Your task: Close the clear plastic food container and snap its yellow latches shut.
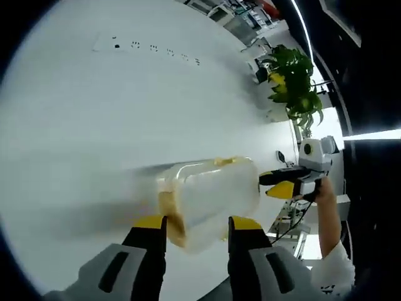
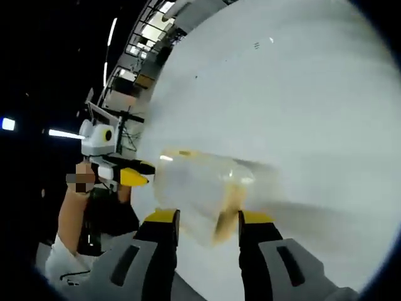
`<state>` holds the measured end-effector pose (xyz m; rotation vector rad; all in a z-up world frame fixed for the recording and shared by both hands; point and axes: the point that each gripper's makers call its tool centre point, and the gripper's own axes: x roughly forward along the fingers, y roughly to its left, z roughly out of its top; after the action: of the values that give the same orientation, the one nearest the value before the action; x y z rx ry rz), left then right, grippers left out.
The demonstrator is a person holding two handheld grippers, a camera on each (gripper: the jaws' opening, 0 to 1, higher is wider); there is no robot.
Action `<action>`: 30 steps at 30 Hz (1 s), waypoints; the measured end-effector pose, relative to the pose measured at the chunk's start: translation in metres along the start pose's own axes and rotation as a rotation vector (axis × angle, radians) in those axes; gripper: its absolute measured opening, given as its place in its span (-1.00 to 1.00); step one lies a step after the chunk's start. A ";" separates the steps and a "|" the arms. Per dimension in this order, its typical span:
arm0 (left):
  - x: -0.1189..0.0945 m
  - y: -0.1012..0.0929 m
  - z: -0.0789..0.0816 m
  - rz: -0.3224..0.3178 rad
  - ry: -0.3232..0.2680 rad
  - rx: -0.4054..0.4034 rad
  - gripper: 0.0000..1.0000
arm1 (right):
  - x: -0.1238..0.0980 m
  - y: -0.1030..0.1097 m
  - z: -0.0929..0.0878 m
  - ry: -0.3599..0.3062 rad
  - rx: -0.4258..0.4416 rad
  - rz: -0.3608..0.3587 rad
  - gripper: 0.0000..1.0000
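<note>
Your clear food container (image 1: 210,197) sits on the white table (image 1: 94,113), blurred in both views, with a yellow latch (image 1: 224,161) showing along its far top edge and a tan smear of contents low on its left side in the left gripper view. In that view your left gripper (image 1: 197,224) stands at the near edge of the box, its yellow-tipped jaws spread apart with the container's near corner between them (whether the tips actually touch the plastic is lost in the blur). At the box's right end your right gripper (image 1: 276,184) comes in, held by your hand (image 1: 324,191), its yellow tips right at the wall of the container. In the right gripper view the same box (image 2: 210,188) lies just past that gripper's own jaws (image 2: 208,218), which are parted and frame its near side, while the left gripper (image 2: 141,172) reaches its left end. Farther off, a row of small dark marks (image 1: 156,50) lies on the far part of the table, and a green plant (image 1: 294,84) stands beyond the right edge, well apart from the box.
</note>
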<state>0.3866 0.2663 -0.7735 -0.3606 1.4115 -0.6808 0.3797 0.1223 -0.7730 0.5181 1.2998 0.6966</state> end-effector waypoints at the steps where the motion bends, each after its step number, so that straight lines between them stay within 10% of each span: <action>1: 0.000 0.000 -0.001 0.001 0.005 -0.002 -0.38 | 0.000 -0.003 -0.001 0.007 -0.017 -0.021 -0.34; 12: 0.002 0.015 -0.001 0.121 0.027 0.066 -0.67 | 0.003 -0.005 -0.014 0.066 -0.114 -0.114 -0.58; 30: 0.006 0.006 0.002 0.115 0.039 0.075 -0.78 | 0.003 -0.004 -0.014 0.107 -0.123 -0.124 -0.66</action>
<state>0.3903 0.2672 -0.7816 -0.2065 1.4279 -0.6474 0.3673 0.1214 -0.7805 0.3009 1.3672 0.7036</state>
